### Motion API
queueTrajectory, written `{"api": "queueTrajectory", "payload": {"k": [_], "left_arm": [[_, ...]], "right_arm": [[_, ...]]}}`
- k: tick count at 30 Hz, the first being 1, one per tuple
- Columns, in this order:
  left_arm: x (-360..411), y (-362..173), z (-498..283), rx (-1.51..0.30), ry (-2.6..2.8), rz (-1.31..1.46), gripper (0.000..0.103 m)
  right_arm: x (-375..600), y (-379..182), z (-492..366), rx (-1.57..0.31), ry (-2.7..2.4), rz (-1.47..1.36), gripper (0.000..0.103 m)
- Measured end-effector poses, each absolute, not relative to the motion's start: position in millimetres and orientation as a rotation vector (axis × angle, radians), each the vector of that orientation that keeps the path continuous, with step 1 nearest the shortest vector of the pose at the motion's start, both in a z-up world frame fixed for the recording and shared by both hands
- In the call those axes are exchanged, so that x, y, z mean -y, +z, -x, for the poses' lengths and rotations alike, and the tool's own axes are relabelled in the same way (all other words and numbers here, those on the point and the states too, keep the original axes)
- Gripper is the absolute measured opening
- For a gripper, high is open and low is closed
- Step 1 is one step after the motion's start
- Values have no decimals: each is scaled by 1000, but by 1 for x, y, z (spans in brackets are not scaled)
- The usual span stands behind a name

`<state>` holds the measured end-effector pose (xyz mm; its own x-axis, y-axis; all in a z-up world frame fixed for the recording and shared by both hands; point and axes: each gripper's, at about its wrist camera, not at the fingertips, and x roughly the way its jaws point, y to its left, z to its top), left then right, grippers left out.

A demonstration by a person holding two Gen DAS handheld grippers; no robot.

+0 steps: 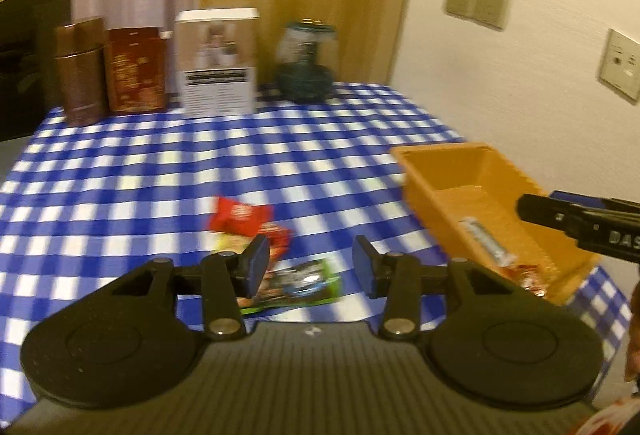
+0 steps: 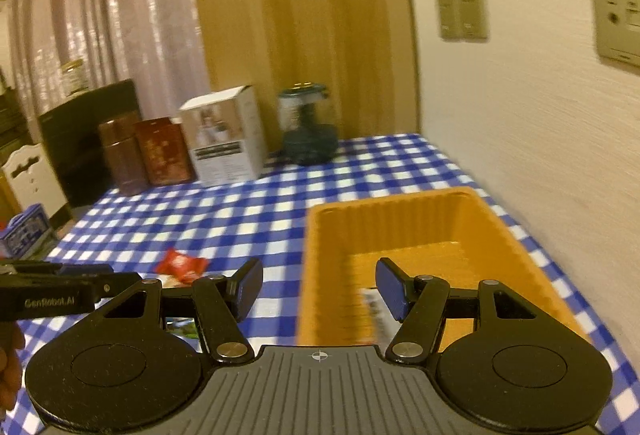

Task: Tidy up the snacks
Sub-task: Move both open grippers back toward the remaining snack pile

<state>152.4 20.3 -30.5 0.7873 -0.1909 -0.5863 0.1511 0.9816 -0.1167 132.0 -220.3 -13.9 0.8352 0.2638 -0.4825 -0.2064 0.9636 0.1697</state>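
The left gripper (image 1: 308, 263) is hanging with its jaws spread wide and nothing between them, just above a small cluster of snack packets on the checked tablecloth (image 1: 120, 171). A red packet (image 1: 238, 215) is lying at about 11 o'clock from the gripper, a green packet (image 1: 300, 281) is sitting almost under the jaws at 6 o'clock, and another reddish wrapper is tucked between them, too blurred to name. The orange bin (image 1: 476, 175) is standing at 3 o'clock, already holding a pale bar-shaped packet (image 1: 486, 243) and a reddish one near its close end.

The right gripper (image 2: 318, 287) is also gaping and carrying nothing, poised over the bin's (image 2: 400, 211) left rim.

These packets are probably light, thin and crinkly, likely slippery film over crushable contents, so pinching across a flat sealed edge or the narrow middle looks safest, with gentle pressure.

Readable writing is scarce: "GenRobot.AI" is showing on the left tool's body in the right view, and "DAS" on the right tool in the left view. The packet labels and the white box (image 1: 218, 59) at 12 o'clock are too blurred to read.
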Motion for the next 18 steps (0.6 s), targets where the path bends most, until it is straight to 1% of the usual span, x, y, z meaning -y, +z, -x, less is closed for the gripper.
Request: {"api": "queueTrajectory", "payload": {"k": [7, 18], "left_arm": [[-63, -40, -151, -676, -114, 38, 41], [-89, -57, -164, -735, -128, -3, 45]], "right_arm": [[171, -18, -133, -538, 371, -45, 63], [116, -46, -161, -612, 540, 130, 63]]}}
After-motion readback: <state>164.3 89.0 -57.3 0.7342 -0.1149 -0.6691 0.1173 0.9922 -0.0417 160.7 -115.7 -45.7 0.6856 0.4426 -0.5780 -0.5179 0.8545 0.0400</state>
